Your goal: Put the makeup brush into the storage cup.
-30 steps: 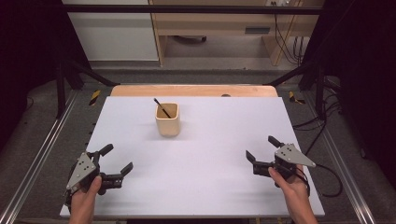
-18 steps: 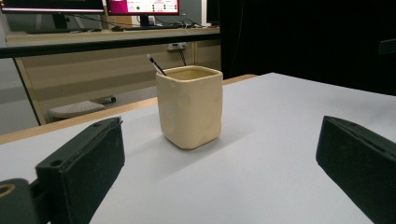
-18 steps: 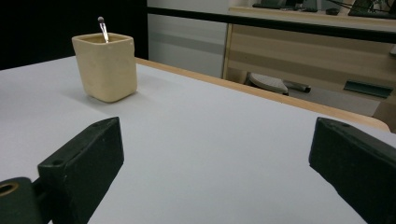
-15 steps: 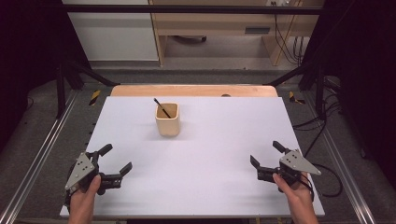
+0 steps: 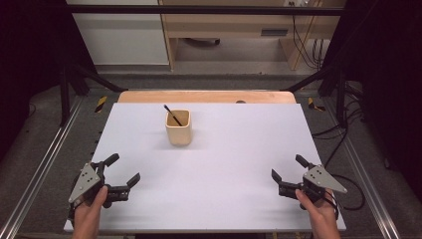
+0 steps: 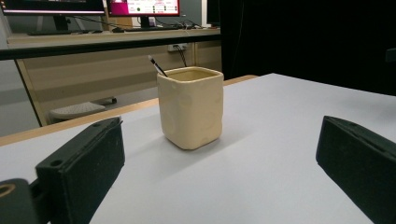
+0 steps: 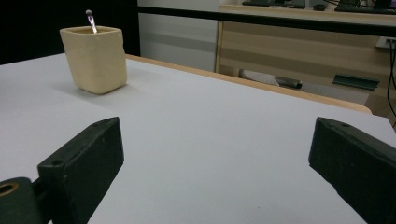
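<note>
— How is the tabletop [image 5: 224, 164] laid out?

— A cup [image 5: 178, 127] is set upright on its far half, a little left of the middle, and a thin stick [image 5: 172, 114] is held in it, leaned toward the far left.

— And the near side?

— The left hand-held gripper [image 5: 122, 170] is placed at the near left corner, the right hand-held gripper [image 5: 290, 168] at the near right corner. Both are kept well apart from the cup, with bare tabletop lying between them. A bench [image 5: 234, 25] is seen behind the far edge.

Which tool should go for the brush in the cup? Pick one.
Left. The left tool, open, sits nearer the cream cup, whose brush leans toward its side; the right tool is farther.
</note>
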Demonstrator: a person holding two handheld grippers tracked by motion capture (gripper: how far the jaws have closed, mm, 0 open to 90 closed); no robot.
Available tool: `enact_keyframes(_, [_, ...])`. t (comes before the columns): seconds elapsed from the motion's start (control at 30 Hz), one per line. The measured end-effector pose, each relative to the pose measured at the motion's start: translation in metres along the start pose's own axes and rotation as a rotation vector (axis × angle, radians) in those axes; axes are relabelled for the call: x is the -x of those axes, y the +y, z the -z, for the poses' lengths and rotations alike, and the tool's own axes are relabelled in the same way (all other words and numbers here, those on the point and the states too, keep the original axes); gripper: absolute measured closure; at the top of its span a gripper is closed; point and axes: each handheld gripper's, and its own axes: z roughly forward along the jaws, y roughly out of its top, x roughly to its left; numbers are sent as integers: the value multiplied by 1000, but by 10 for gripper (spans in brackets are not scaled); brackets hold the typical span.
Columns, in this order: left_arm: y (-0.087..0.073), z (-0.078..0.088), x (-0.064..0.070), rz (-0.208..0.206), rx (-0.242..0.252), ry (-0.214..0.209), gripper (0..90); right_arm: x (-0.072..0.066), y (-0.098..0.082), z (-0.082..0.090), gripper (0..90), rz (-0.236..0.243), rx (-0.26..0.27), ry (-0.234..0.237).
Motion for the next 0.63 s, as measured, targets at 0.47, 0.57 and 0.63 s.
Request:
enact_keyframes(0.47, [0,2,-2,2,8,1,9,5,-12,2,39,-13,7,-22])
enact_keyframes(0.57, [-1,2,-3,1,6,2,9,6,-14,2,39,-12,6,-27])
enact_keyframes(0.63, [-1,1,-3,3,5,2,9,5,-15,0,41,-2,-13,-41])
